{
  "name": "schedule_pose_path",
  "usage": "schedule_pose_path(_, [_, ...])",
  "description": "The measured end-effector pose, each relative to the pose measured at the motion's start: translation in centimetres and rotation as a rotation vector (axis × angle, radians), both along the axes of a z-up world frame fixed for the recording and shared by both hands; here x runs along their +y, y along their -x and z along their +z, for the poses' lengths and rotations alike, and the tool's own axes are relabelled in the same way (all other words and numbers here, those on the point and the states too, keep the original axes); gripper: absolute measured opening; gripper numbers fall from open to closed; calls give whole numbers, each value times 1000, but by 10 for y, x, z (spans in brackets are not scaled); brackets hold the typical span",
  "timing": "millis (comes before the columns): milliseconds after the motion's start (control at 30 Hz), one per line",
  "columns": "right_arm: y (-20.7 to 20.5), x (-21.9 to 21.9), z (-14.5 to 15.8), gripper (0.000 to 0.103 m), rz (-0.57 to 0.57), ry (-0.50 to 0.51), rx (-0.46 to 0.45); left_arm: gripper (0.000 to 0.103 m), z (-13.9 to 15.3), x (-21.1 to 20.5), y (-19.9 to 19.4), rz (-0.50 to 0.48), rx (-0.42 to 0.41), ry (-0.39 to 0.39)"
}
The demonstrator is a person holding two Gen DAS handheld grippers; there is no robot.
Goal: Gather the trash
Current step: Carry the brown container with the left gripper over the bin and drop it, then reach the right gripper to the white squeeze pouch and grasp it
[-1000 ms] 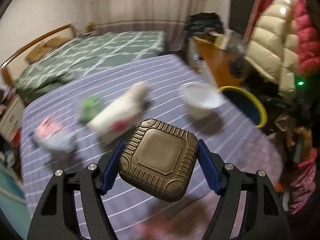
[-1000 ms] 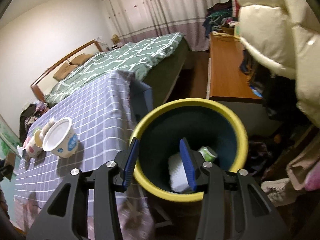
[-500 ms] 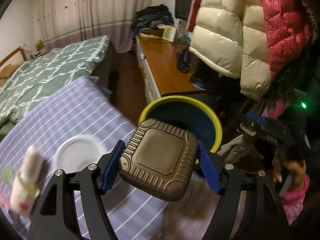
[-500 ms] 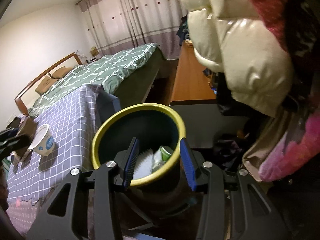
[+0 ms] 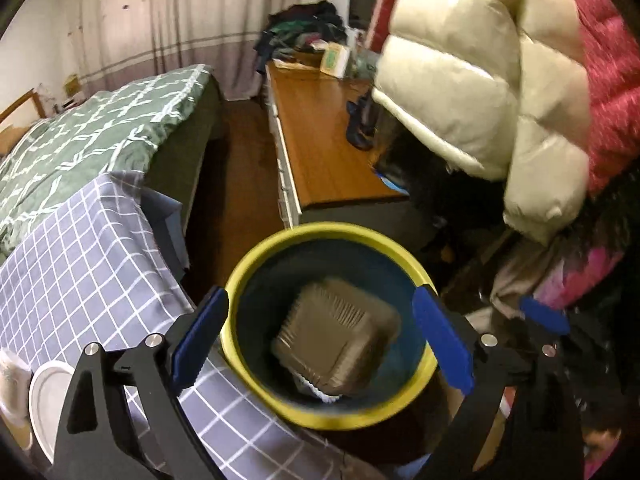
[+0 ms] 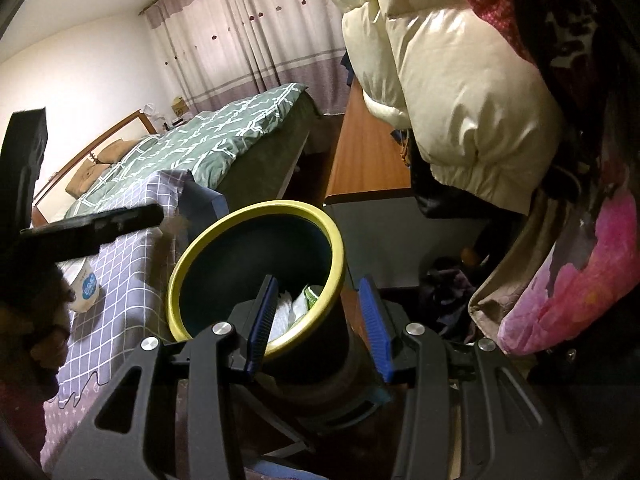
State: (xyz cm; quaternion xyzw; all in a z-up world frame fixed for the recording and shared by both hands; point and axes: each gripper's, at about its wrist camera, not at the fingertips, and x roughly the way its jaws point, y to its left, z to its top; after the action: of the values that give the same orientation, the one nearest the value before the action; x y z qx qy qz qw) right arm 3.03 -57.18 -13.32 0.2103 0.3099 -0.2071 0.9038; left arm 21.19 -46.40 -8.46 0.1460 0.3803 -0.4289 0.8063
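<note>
A dark bin with a yellow rim (image 5: pixel 256 256) stands beside the checked table. My left gripper (image 5: pixel 322 342) hangs open right above it. A brown ribbed square container (image 5: pixel 336 338) lies inside the bin, free of the fingers, on top of white trash. My right gripper (image 6: pixel 318 322) is open and empty, held low at the near side of the same bin (image 6: pixel 338 256). White paper (image 6: pixel 282 310) and a green wrapper (image 6: pixel 310 294) show inside the bin.
A table with a purple checked cloth (image 5: pixel 76 264) lies left of the bin, with a white paper bowl (image 5: pixel 46 400) on it; the bowl also shows in the right wrist view (image 6: pixel 86 286). A green bed (image 5: pixel 92 136), a wooden desk (image 5: pixel 324 148) and hanging puffy coats (image 5: pixel 472 92) surround the bin.
My left gripper swung from the table to over the bin, opened, and let the brown container drop in. My right gripper drew back a little from the bin.
</note>
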Motion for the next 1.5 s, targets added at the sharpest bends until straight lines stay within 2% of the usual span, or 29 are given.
schedule_pose_path(133, [-4,6,-1,41,19,-1,3,92,20,34,-1,52,11,68])
schedule_pose_path(300, [-13,16,-2,41,48,-3,7,94,58,112,28,139,-89,152])
schedule_pose_path(433, [-21,31,2,41,84,5,9,97,78,174,51,221,-169,172])
schedule_pose_path(533, [-27,43,4,41,111,9,10,98,85,220,68,292,-231,144])
schedule_pose_path(633, [-35,57,5,41,146,9,12,98,88,266,81,380,-260,135])
schedule_pose_path(867, [-57,104,15,41,268,25,21,98,74,366,96,583,-247,97])
schedule_pose_path(1100, [-85,163,28,41,415,43,15,98,70,447,111,751,-266,100])
schedule_pose_path(1300, [-115,230,41,42,573,61,4,98,72,490,126,830,-318,92])
schedule_pose_path(1500, [-149,316,49,42,783,84,3,98,72,517,130,891,-325,90])
